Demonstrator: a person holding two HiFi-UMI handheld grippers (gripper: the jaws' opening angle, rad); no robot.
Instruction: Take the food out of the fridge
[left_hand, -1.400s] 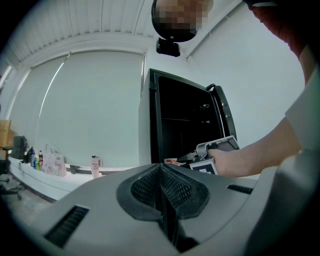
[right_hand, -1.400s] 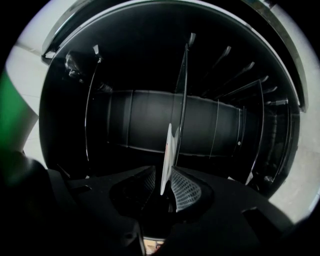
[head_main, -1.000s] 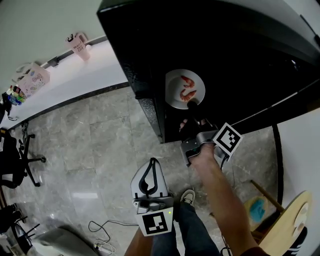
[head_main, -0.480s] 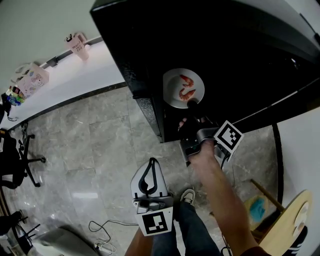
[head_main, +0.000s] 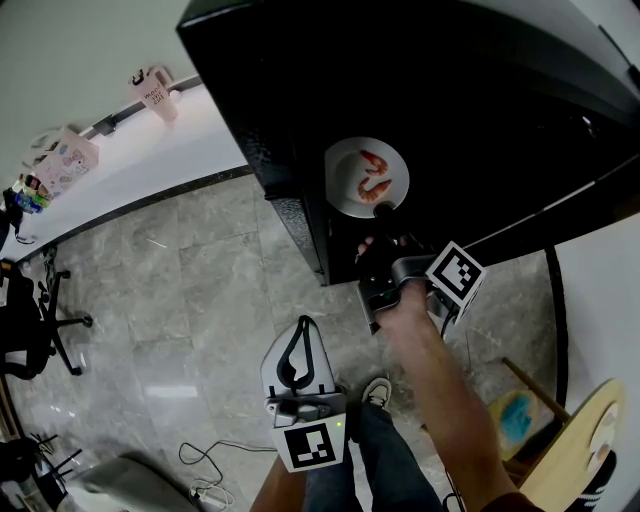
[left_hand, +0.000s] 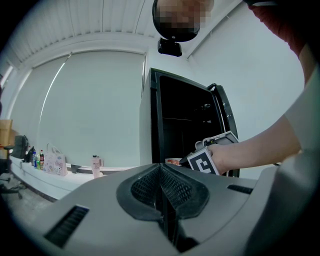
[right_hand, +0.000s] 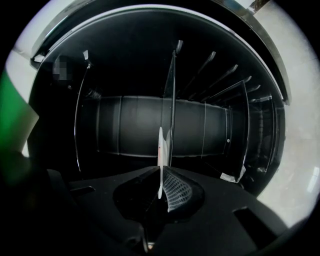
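The left claw (head_main: 303, 326) has a pale grey plastic shell. Black mesh-textured pads (left_hand: 145, 189) line it, and there are slot-like vents (left_hand: 70, 226) in the housing. It carries a white cube (head_main: 311, 447) printed with a black square marker. The right claw (head_main: 385, 212) is dark grey to black, with a mesh-textured lining (right_hand: 177, 194) of the same kind and its own black-and-white marker block (head_main: 455, 277). The person wears a dark red sleeve (left_hand: 285, 22), dark blue trousers (head_main: 385, 462) and a light shoe (head_main: 376, 392) with darker trim.
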